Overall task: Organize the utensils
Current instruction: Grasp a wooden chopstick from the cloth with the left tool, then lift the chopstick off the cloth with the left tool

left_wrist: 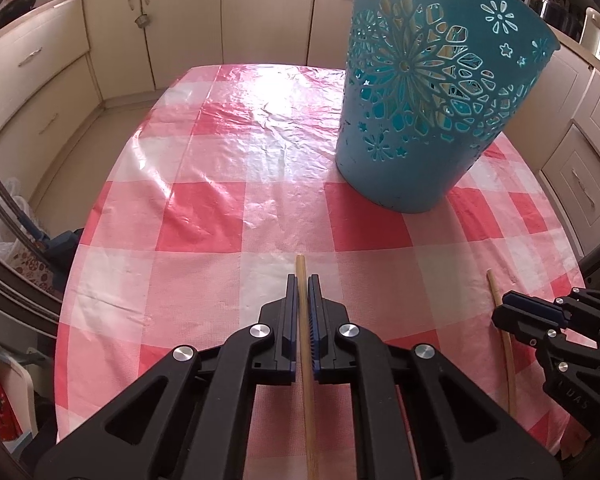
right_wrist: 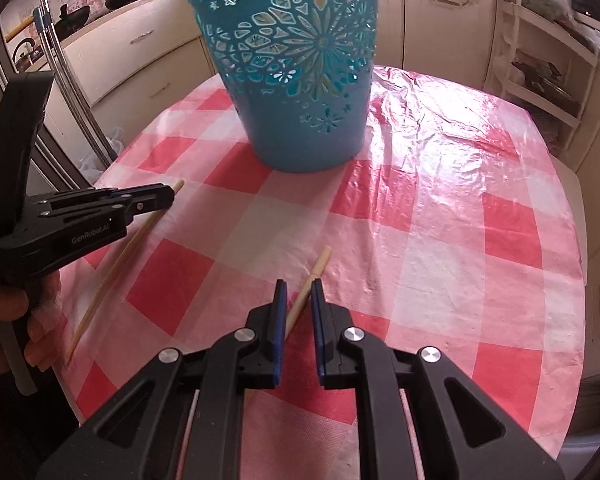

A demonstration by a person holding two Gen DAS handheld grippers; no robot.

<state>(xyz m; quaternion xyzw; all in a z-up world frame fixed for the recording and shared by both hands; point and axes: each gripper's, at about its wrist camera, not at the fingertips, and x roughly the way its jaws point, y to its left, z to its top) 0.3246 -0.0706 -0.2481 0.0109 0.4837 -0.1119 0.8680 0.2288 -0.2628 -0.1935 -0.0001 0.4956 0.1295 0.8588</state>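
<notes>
Two wooden chopsticks lie on the pink checked tablecloth (left_wrist: 204, 208), each lined up with one gripper. Left gripper (left_wrist: 303, 280): jaws nearly closed around the left chopstick (left_wrist: 301, 266), which runs straight down the gap; whether the pads actually press it cannot be told. Right gripper (right_wrist: 298, 286): jaws a little apart, the right chopstick (right_wrist: 320, 264) passing slantwise between them, its blunt end poking out ahead; no firm grip evident. The sticks probably lie lengthwise along the fingers so each can be lifted end-first into the teal cut-out basket (left_wrist: 432, 92), standing upright just beyond. Pale upright shapes show through the basket's perforations, likely utensils already inside, but too broken up to identify. Both chopsticks' near ends are hidden under the gripper bodies. Basket rim is cut off at the frame top.
</notes>
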